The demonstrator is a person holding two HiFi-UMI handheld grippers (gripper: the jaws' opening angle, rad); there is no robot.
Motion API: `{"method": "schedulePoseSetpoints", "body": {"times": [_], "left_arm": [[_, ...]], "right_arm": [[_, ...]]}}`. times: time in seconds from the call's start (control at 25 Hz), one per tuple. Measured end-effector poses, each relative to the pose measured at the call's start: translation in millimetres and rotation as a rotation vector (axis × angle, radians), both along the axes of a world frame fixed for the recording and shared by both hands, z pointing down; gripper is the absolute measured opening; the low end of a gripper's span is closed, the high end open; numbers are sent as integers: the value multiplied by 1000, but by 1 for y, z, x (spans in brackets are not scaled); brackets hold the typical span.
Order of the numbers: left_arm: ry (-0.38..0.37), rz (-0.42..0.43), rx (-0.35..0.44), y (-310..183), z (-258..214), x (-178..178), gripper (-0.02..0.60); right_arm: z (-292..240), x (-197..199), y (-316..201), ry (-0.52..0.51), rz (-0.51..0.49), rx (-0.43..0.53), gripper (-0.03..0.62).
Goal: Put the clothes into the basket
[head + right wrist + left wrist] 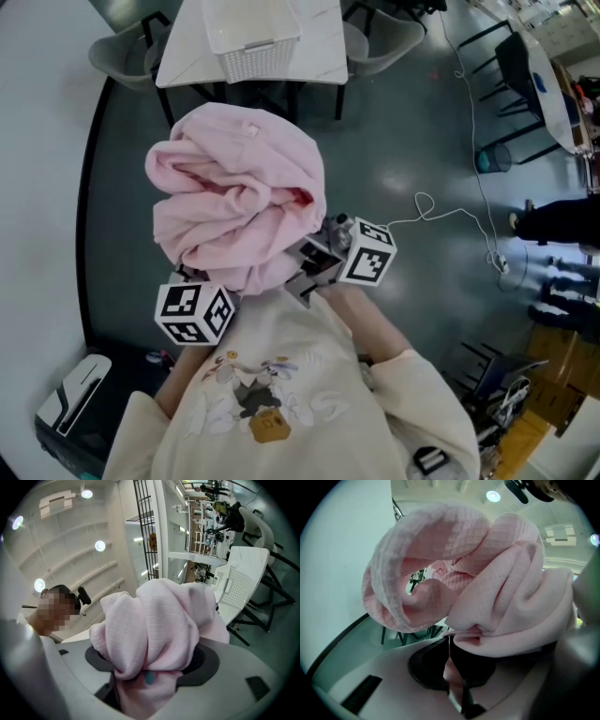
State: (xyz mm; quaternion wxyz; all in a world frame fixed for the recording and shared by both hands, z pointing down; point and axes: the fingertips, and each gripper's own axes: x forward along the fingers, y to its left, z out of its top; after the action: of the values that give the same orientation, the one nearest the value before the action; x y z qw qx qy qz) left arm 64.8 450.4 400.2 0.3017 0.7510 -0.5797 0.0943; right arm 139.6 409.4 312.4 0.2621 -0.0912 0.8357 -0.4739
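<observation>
Your left gripper (454, 667) and right gripper (149, 677) both pinch the pink garment (239, 206) (one bunched bundle), with the basket (258, 64) straight ahead, well apart.

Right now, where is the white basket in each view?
Head view: white basket at top centre, on the white table.
Left gripper view: not in it; the pink garment fills the frame.
Right gripper view: right of centre, beyond the pink garment.
Shared landmark: the pink garment, in all three.
</observation>
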Motion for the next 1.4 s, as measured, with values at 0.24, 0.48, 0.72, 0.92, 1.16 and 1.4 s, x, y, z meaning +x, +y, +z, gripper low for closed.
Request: {"method": "schedulePoseSetpoints", "body": {"times": [0.24,0.48,0.72,0.92,1.16,1.4], "left_arm": [[14,6,6,-6,8,-32,15],[51,-34,16,-7,10,-75,15],[67,-17,2,-19,11,-82,15],[62,-4,-6,-46,17,-75,15],[22,15,-2,-116,20,-58,15],[2,6,-10,-206,11,-37,15]], "right_arm": [[12,-35,-7,0,-24,-8,330],[13,-82,-11,1,-56,-5,331],[16,-91,-23,22,-56,-21,331],[22,-84,-50,18,-47,-30,331],[30,-70,-119,12,-54,-38,331],[22,-49,-209,1,-69,-49,331]]}}
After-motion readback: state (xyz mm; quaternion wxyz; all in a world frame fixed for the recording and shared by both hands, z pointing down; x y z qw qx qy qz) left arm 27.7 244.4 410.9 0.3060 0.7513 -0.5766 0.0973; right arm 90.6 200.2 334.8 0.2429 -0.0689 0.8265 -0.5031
